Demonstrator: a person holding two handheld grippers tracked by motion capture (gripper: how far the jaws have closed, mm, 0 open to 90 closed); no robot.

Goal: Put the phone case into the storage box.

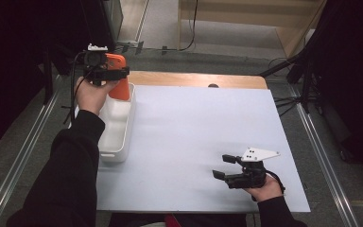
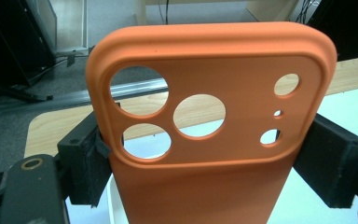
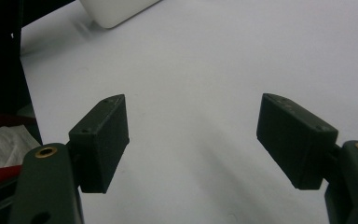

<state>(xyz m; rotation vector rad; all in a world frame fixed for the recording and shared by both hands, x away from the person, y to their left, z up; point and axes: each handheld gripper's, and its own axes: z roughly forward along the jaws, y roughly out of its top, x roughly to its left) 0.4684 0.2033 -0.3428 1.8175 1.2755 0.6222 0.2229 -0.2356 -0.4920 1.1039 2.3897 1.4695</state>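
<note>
An orange phone case (image 2: 205, 163) with several round camera cut-outs stands upright between the two black jaws of my left gripper (image 2: 205, 172), which is shut on its sides. From above, the left gripper (image 1: 118, 78) holds the orange case (image 1: 120, 87) over the far end of a white tray (image 1: 123, 137) at the table's left. My right gripper (image 1: 223, 166) rests low over the white table sheet (image 1: 194, 127) at the front right. In the right gripper view, its jaws stand wide apart and the gripper (image 3: 193, 140) is open with nothing between them.
The white tray's corner (image 3: 116, 11) lies far off at the top of the right gripper view. A strip of bare wood (image 1: 194, 79) runs along the table's far edge, with dark stands and cables on the floor beyond. The person's dark sleeve (image 1: 71, 175) lies along the left.
</note>
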